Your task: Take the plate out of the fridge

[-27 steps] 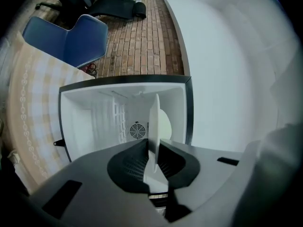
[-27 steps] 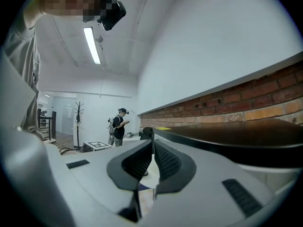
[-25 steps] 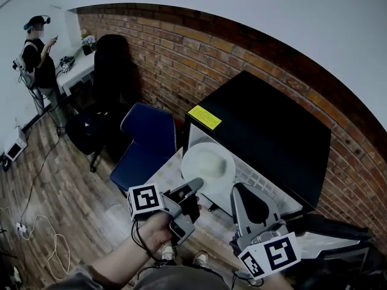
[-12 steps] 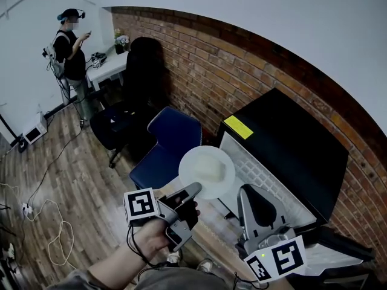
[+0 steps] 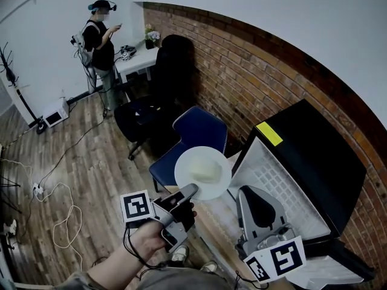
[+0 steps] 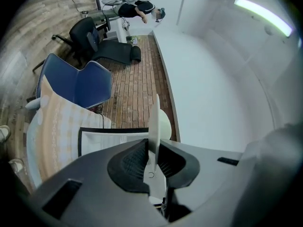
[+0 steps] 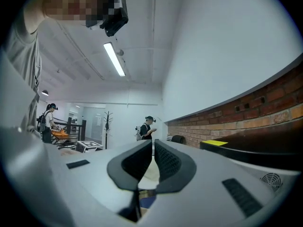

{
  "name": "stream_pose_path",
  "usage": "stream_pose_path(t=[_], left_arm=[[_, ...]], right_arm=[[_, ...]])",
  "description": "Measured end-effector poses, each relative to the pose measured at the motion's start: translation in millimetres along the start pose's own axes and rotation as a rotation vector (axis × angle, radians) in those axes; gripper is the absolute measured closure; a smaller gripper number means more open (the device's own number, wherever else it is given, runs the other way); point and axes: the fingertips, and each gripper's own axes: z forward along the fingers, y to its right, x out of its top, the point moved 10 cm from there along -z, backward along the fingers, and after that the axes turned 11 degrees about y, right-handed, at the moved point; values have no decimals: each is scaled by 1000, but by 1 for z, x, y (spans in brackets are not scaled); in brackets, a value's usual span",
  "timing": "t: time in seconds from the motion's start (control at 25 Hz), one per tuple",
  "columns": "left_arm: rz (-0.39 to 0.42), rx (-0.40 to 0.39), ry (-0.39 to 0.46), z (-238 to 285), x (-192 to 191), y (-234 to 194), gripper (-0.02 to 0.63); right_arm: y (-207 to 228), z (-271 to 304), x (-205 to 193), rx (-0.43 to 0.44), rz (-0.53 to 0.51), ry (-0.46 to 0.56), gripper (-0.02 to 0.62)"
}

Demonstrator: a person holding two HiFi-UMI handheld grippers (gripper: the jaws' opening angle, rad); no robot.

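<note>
A white plate [image 5: 203,173] with a pale lump on it hangs in the air left of the black fridge [image 5: 320,162], in front of the blue chair. My left gripper [image 5: 186,193] is shut on the plate's near rim. In the left gripper view the plate [image 6: 154,122] stands edge-on between the two pads, which press on it. My right gripper [image 5: 248,192] sits lower right, in front of the fridge's white inside [image 5: 272,183]. Its jaws are together with nothing between them, as the right gripper [image 7: 153,157] view also shows.
A blue chair [image 5: 196,135] and a black office chair [image 5: 154,95] stand by the brick wall [image 5: 254,65]. A person [image 5: 101,41] stands at a white desk [image 5: 140,59] far back. Cables [image 5: 60,216] lie on the wooden floor. The fridge door [image 5: 329,270] hangs open at lower right.
The plate has come away from the fridge opening to the left, held by the left gripper. The view has swung left, so the fridge now sits further right. The right gripper stays near the fridge.
</note>
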Motion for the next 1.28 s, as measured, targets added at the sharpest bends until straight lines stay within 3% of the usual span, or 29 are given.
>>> stream_pose_path(t=[0.52, 0.88, 1.28], left_arm=[[-46, 45, 182, -65, 35, -38, 555], [-61, 80, 217, -85, 39, -60, 555], [-57, 75, 212, -88, 39, -57, 555]], right_arm=[[-30, 33, -50, 160, 52, -116, 561], [-47, 37, -74, 209, 73, -170, 561], [-49, 33, -69, 204, 52, -172, 561]])
